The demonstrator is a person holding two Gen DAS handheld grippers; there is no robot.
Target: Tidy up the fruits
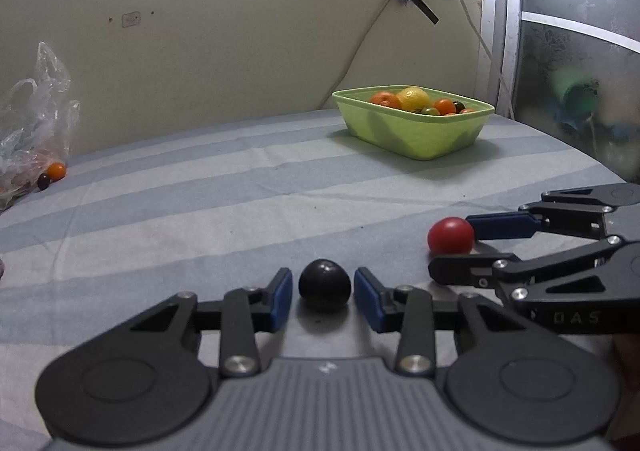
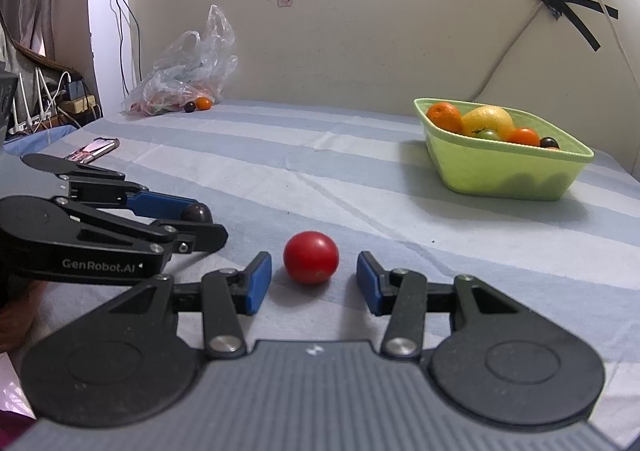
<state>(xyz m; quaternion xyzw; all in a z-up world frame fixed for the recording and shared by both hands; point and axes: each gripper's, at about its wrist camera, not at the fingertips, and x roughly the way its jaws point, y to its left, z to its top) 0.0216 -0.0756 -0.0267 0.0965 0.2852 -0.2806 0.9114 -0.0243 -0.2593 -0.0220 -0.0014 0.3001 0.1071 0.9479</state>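
Observation:
A dark round fruit (image 1: 325, 284) lies on the striped cloth between the fingers of my left gripper (image 1: 322, 297), which is open with a small gap on each side. A red fruit (image 2: 311, 257) lies between the fingers of my right gripper (image 2: 313, 279), also open and not touching it. The red fruit (image 1: 451, 235) and right gripper (image 1: 452, 251) show at the right of the left wrist view. The dark fruit (image 2: 197, 213) and left gripper (image 2: 206, 221) show at the left of the right wrist view. A green basket (image 1: 416, 131) holding several fruits stands far right; it also shows in the right wrist view (image 2: 500, 171).
A clear plastic bag (image 2: 188, 67) with fruits lies at the far left by the wall, with an orange fruit (image 2: 204, 103) and a dark fruit (image 2: 190, 106) beside it. A phone (image 2: 94, 149) lies at the left edge. Cables hang on the wall (image 2: 360, 31).

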